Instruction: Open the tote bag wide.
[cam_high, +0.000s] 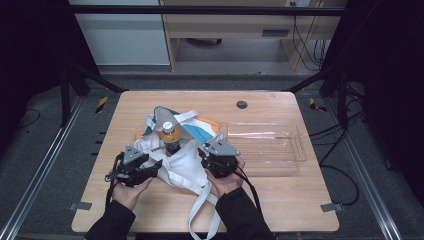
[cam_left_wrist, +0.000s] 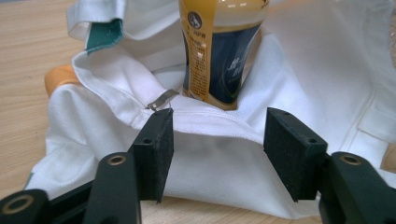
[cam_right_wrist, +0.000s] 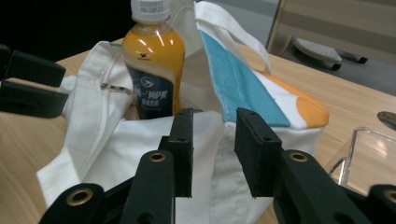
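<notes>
From the high view, a white cloth bag (cam_high: 182, 167) lay on the wooden table (cam_high: 280, 200), and a juice bottle (cam_high: 170, 136) stood up inside its open mouth. The left gripper (cam_high: 150, 167) was at the bag's left edge and the right gripper (cam_high: 205, 155) at its right edge, each held by a hand. A clear plastic tray (cam_high: 280, 147) sat just past the right gripper. In the left gripper view, the jaws stood wide apart with the bag's rim (cam_left_wrist: 215, 119) between the fingers (cam_left_wrist: 156, 144); they were not pinching it. The bottle (cam_left_wrist: 222, 46) was right behind the rim, and a small zipper pull (cam_left_wrist: 161, 99) lay near the left finger. In the right gripper view, the fingers (cam_right_wrist: 252, 149) had a gap between them, with the bag's edge (cam_right_wrist: 210, 140) in it, so nothing was squeezed yet. The bottle (cam_right_wrist: 152, 65) stood just beyond the left finger. I think the bottle still had to come out, or go all the way in; I could not tell which.
</notes>
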